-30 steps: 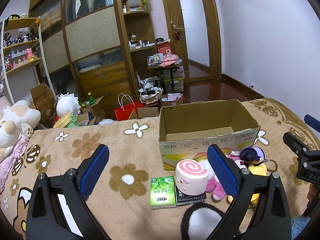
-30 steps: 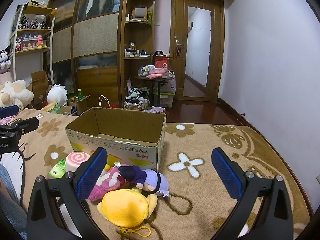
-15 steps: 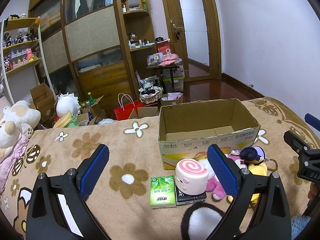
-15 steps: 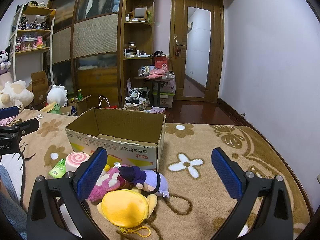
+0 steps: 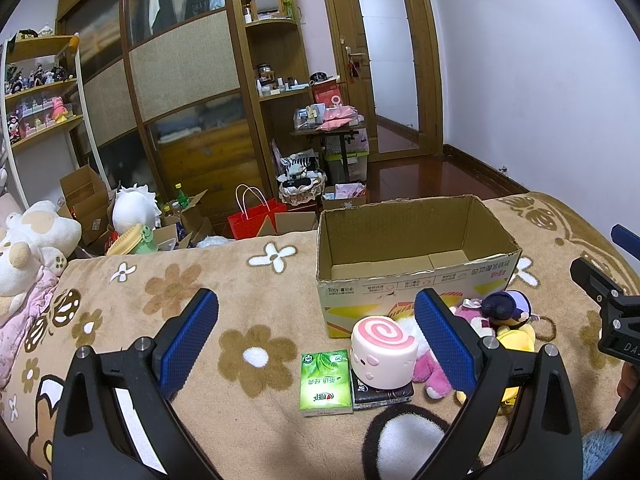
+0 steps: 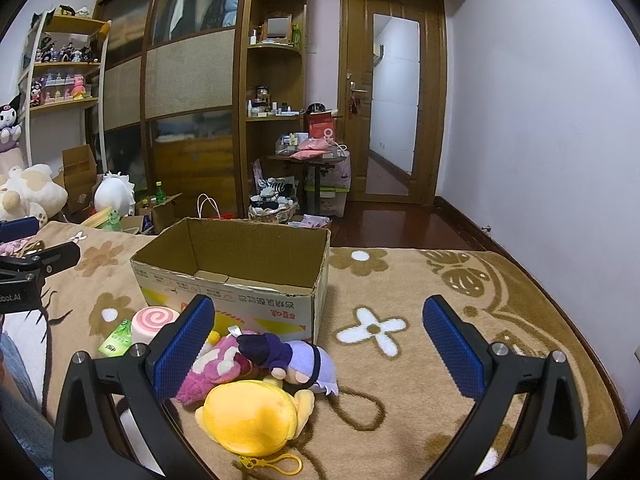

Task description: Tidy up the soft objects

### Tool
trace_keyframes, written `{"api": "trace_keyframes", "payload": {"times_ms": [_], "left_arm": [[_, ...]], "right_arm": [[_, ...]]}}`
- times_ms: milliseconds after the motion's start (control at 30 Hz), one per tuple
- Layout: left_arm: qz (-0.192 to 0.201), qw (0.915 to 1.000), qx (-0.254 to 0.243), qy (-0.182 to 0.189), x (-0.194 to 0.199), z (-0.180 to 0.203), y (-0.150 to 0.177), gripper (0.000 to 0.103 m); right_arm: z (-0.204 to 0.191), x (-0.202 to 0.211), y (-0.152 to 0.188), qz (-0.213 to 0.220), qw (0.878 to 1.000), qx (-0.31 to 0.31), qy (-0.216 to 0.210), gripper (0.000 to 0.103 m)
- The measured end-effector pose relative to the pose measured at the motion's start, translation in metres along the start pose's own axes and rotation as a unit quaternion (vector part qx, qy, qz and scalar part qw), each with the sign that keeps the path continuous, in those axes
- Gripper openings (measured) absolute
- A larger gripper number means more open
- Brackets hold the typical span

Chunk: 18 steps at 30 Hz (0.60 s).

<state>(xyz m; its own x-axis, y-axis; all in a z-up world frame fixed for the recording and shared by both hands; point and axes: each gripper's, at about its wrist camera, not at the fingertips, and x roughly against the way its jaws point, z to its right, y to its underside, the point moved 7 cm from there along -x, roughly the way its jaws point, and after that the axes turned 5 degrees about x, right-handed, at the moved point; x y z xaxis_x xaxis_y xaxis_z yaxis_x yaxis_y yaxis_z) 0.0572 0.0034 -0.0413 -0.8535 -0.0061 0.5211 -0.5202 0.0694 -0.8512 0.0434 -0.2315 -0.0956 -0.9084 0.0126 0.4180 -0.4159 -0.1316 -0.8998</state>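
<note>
An open, empty cardboard box (image 5: 416, 236) (image 6: 236, 264) stands on the flower-patterned blanket. In front of it lie a pink swirl-roll squishy (image 5: 382, 350) (image 6: 154, 320), a pink plush (image 5: 432, 368) (image 6: 218, 364), a purple-hooded doll (image 5: 506, 306) (image 6: 292, 356) and a yellow plush pouch (image 6: 252, 416) (image 5: 516, 338). My left gripper (image 5: 316, 336) is open and empty, held above the blanket short of the squishy. My right gripper (image 6: 318, 342) is open and empty, just above and behind the toys.
A green tissue pack (image 5: 325, 383) (image 6: 116, 338) and a black packet (image 5: 382, 394) under the squishy lie by the toys. Large plush toys (image 5: 28, 240) sit at the bed's left. Beyond the bed's far edge are boxes, a red bag (image 5: 256, 222) and shelves.
</note>
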Motion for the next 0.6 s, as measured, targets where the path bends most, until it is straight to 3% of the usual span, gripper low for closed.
{"api": "trace_keyframes", "payload": {"times_ms": [600], "left_arm": [[-0.003,1.0000,-0.001,-0.001,-0.0008,-0.0005,0.0032,0.098]], "right_arm": [[0.0044,0.0031,-0.0073,0.001,1.000,0.000,0.000,0.103]]}}
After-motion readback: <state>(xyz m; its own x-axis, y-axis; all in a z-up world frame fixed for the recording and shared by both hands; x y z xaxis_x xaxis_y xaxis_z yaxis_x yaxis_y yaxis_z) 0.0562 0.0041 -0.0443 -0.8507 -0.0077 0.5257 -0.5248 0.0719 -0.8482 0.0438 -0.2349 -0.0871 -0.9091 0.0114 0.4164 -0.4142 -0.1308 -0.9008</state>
